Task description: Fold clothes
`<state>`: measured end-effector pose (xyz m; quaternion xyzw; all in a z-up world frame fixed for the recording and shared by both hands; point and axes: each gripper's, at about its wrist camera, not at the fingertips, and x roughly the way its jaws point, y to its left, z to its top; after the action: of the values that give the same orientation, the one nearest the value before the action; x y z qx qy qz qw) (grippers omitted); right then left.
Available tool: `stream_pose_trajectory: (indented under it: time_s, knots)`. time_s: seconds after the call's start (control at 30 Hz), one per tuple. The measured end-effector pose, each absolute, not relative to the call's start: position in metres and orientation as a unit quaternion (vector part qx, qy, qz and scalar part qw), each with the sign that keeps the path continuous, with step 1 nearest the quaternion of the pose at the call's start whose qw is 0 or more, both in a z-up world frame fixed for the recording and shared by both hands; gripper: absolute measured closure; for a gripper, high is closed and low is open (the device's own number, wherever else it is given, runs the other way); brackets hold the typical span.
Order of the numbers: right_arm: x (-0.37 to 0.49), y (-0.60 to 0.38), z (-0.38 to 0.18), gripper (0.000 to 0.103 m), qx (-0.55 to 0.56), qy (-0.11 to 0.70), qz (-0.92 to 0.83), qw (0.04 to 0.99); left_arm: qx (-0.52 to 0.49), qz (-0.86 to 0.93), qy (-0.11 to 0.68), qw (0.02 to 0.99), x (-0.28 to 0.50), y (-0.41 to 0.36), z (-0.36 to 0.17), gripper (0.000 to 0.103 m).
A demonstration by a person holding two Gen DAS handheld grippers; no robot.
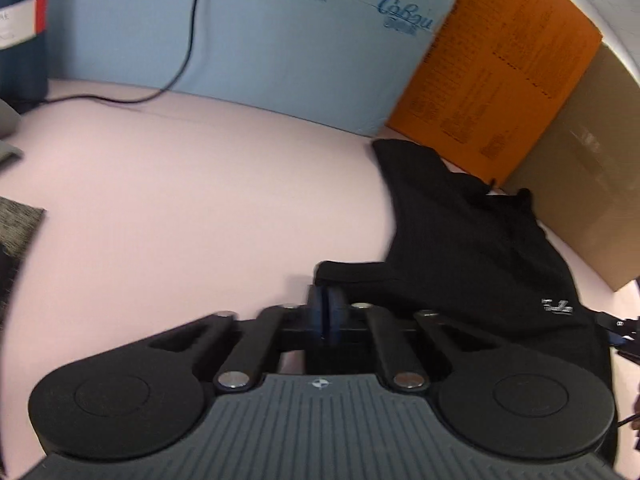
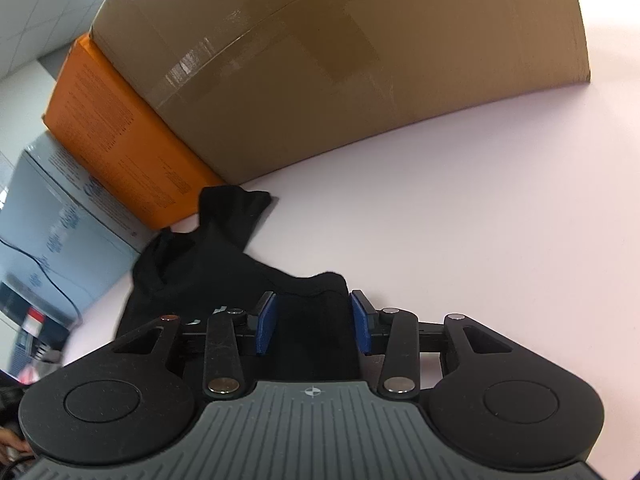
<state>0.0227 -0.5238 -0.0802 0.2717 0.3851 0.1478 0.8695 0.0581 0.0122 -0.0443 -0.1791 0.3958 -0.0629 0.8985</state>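
A black garment (image 1: 472, 248) with a small white logo lies crumpled on the pink table (image 1: 168, 200), close to the boxes at the back. In the left wrist view my left gripper (image 1: 326, 300) has its blue pads pressed together at the garment's near left corner, pinching its folded edge. In the right wrist view the same garment (image 2: 208, 264) stretches from the boxes toward me. There my right gripper (image 2: 314, 320) stands open, its blue pads (image 2: 266, 322) apart, and a flap of the black cloth lies between them without being squeezed.
A big brown cardboard box (image 2: 340, 60), an orange box (image 1: 500, 60) and a pale blue printed box (image 1: 260, 32) wall off the back of the table. A black cable (image 1: 188, 48) runs down the blue box. A grey textured mat (image 1: 16, 228) lies at the left edge.
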Motion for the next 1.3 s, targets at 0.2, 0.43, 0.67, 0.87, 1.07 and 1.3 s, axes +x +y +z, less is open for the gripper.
stream_pose_trajectory:
  time_s: [0.2, 0.43, 0.67, 0.87, 1.07, 1.3]
  knots:
    - [0.012, -0.509, -0.083, 0.097, 0.284, 0.434, 0.175, 0.837, -0.158, -0.051, 0.416, 0.894, 0.041, 0.03, -0.029, 0.101]
    - [0.01, -0.512, -0.076, 0.075, 0.282, 0.445, 0.174, 0.832, -0.111, -0.066, 0.436, 0.89, 0.022, 0.046, -0.018, 0.099]
    - [0.076, -0.494, -0.015, 0.064, 0.176, 0.375, 0.209, 0.886, -0.043, -0.07, 0.349, 0.934, 0.083, 0.043, 0.033, 0.089]
    - [0.156, -0.468, -0.039, 0.064, 0.124, 0.379, 0.212, 0.892, -0.058, -0.076, 0.33, 0.939, 0.168, -0.01, -0.002, 0.077]
    - [0.182, -0.445, -0.077, 0.061, 0.141, 0.392, 0.237, 0.878, -0.076, -0.086, 0.349, 0.93, 0.207, -0.035, -0.032, 0.064]
    - [0.18, -0.425, -0.059, 0.1, 0.051, 0.324, 0.24, 0.914, -0.077, -0.116, 0.316, 0.939, 0.215, -0.049, -0.035, 0.099]
